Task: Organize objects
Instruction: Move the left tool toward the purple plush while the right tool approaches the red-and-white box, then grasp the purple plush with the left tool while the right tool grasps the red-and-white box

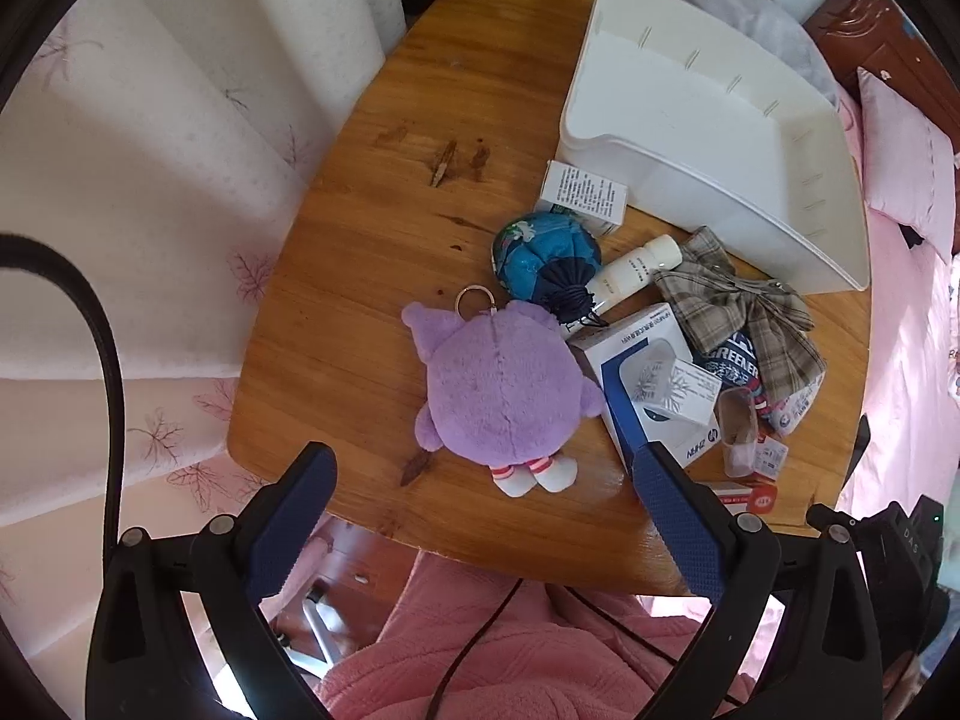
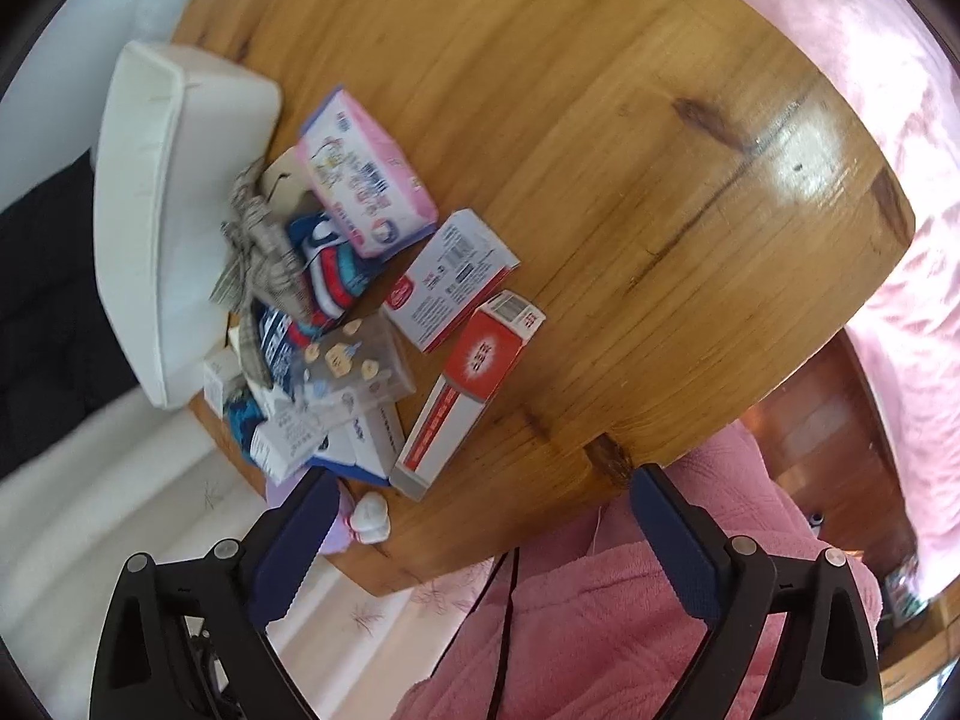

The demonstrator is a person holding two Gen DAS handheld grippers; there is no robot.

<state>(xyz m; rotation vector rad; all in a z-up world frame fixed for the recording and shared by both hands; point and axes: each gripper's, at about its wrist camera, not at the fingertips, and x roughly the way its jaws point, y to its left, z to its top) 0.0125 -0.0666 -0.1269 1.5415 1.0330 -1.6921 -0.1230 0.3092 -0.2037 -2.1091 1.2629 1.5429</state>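
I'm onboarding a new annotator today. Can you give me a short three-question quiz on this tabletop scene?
1. True or false: the white bin already holds some of the clutter.
2. Multiple choice: what lies directly ahead of the open left gripper? A) purple plush toy B) plaid bow C) red and white box
3. Fill in: the metal ring is attached to the ____.

Key: 1 false, its interior shows nothing inside. 2 A. 3 purple plush toy.
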